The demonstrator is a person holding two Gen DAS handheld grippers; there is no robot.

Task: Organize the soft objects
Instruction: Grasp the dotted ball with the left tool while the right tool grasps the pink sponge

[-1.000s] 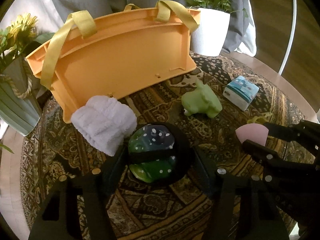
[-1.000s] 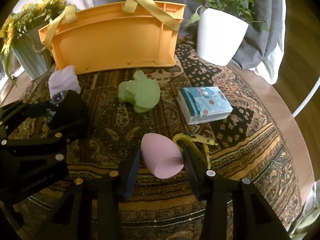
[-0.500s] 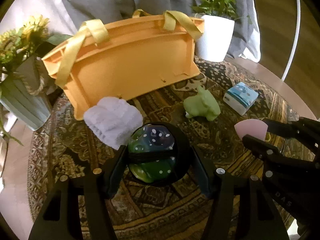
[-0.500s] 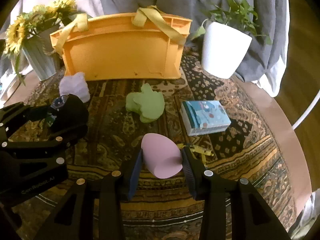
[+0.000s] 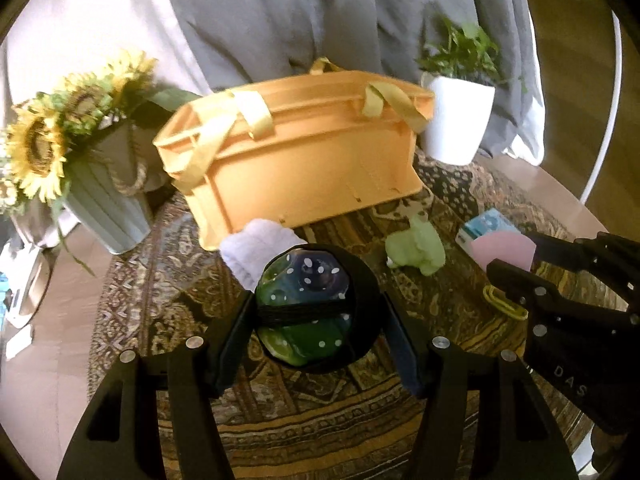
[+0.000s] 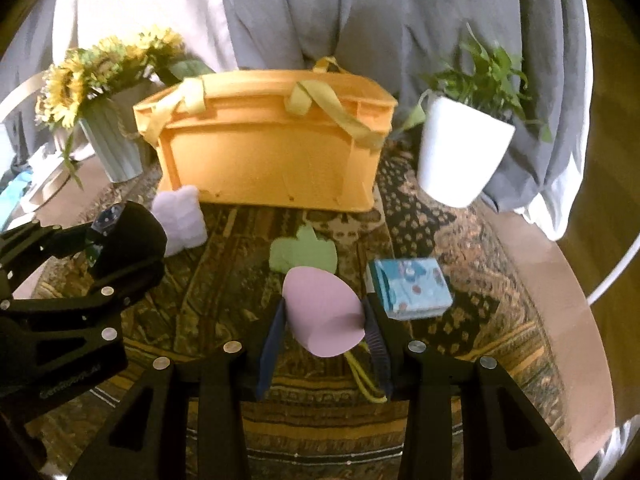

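My left gripper (image 5: 316,312) is shut on a black pouch with a green and blue dotted soft toy (image 5: 304,304), held above the rug. My right gripper (image 6: 324,316) is shut on a pink egg-shaped sponge (image 6: 324,312); the sponge also shows in the left wrist view (image 5: 502,248). The orange basket (image 6: 268,156) with yellow straps stands behind, its opening hidden. A white folded towel (image 6: 180,220), a green soft frog (image 6: 304,254) and a blue tissue pack (image 6: 408,288) lie on the rug.
A sunflower vase (image 6: 116,148) stands left of the basket and a white plant pot (image 6: 460,156) to its right. A yellow rubber loop (image 6: 364,380) lies on the patterned rug (image 6: 460,340). Grey curtains hang behind.
Both grippers have risen with their objects, away from the rug. The basket and the loose items now sit lower and farther in both views.
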